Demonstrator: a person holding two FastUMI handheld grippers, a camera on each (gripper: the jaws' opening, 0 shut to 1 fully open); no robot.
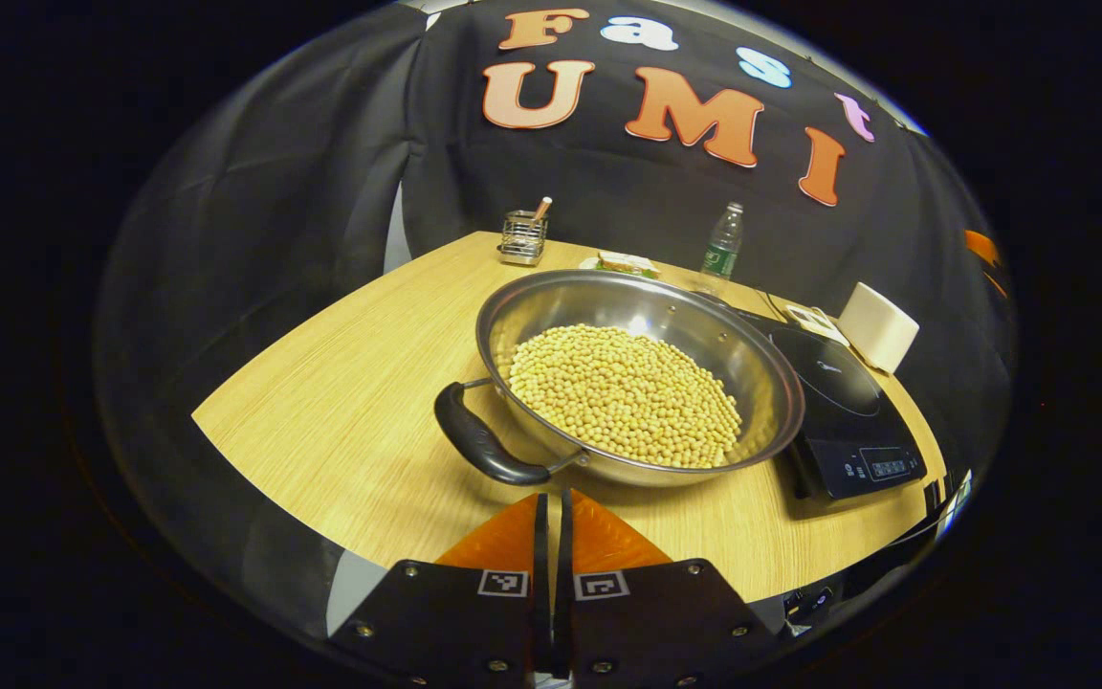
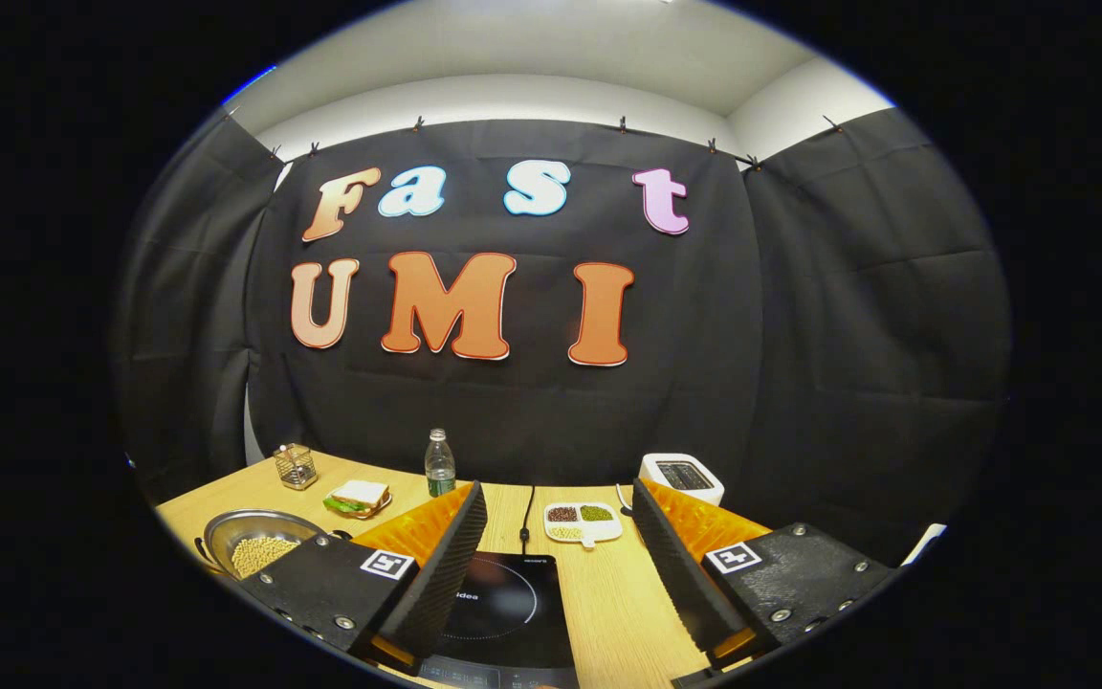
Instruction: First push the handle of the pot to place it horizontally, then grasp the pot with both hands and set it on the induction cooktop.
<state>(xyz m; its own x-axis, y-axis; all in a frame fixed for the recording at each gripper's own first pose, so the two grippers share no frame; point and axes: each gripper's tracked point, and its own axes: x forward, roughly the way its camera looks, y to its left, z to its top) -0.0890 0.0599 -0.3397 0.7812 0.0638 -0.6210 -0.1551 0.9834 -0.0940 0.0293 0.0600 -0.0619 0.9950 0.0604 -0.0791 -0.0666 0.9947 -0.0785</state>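
A steel pot (image 1: pixel 637 316) full of yellow beans stands on the wooden table, its black handle (image 1: pixel 479 442) on the near left side. My left gripper (image 1: pixel 551 502) is shut with nothing in it, just in front of that handle and apart from it. The black induction cooktop (image 1: pixel 843 411) lies right beside the pot on its right. In the right gripper view my right gripper (image 2: pixel 559 502) is open above the cooktop (image 2: pixel 503 612), and the pot (image 2: pixel 259 538) sits far off at the lower left.
At the table's back stand a wire holder (image 1: pixel 523 237), a sandwich on a plate (image 2: pixel 358 498), a water bottle (image 2: pixel 439 464), a small divided dish of beans (image 2: pixel 582 522) and a white appliance (image 1: pixel 878 326). A cable (image 2: pixel 525 512) runs from the cooktop toward the wall.
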